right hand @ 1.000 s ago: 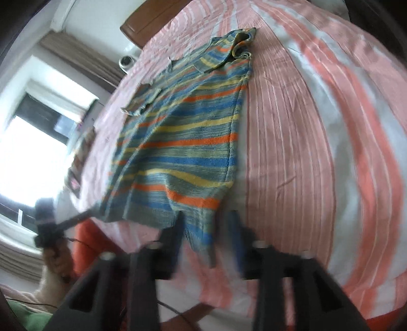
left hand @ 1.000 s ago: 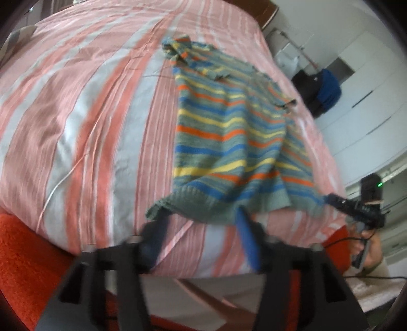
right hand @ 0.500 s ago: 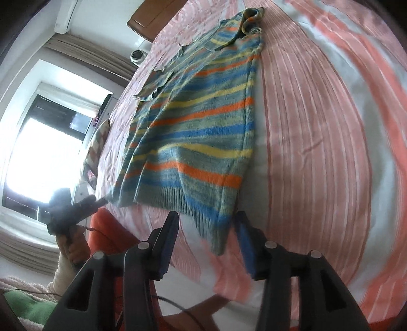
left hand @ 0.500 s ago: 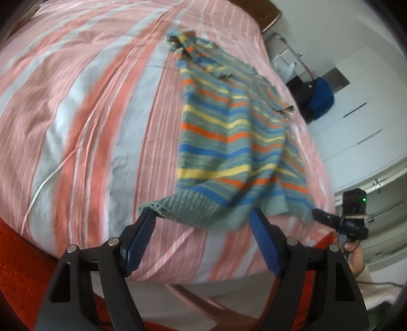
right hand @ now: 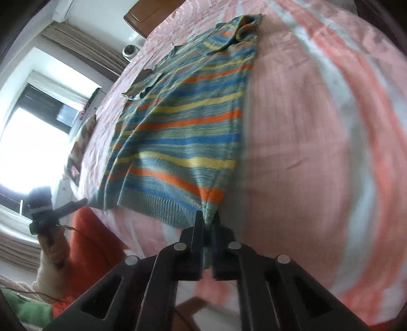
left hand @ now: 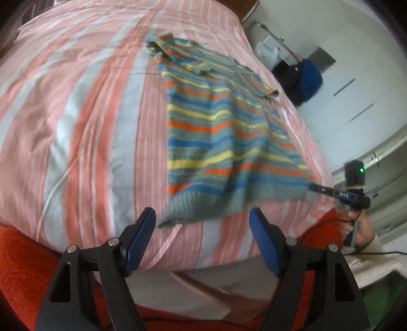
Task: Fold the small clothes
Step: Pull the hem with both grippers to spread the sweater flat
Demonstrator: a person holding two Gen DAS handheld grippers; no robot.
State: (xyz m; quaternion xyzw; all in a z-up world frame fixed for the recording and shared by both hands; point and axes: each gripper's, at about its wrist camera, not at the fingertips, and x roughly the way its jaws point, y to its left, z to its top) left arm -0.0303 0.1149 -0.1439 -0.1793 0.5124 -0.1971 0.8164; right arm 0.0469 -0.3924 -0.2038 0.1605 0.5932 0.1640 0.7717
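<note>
Change: right gripper (right hand: 206, 221) jaws just closed onto hem corner, previously standing apart around it.
Right claw: pinching striped sweater (right hand: 188, 122) hem.
Left gripper (left hand: 202, 224): spread, empty, short of other corner.
Garment: flat on striped bedspread (left hand: 84, 114).
Advice: close left on hem before lifting; lift level.

Striped sweater (left hand: 223, 142): knit wool-like cloth, ribbed hem, matt. Bedsheet (left hand: 89, 114): soft woven cloth, fine raised ribs. Left gripper (left hand: 202, 229): matt black plastic, blue rubbery pads, shiny metal rivets. Headboard (right hand: 147, 12): smooth wood.
</note>
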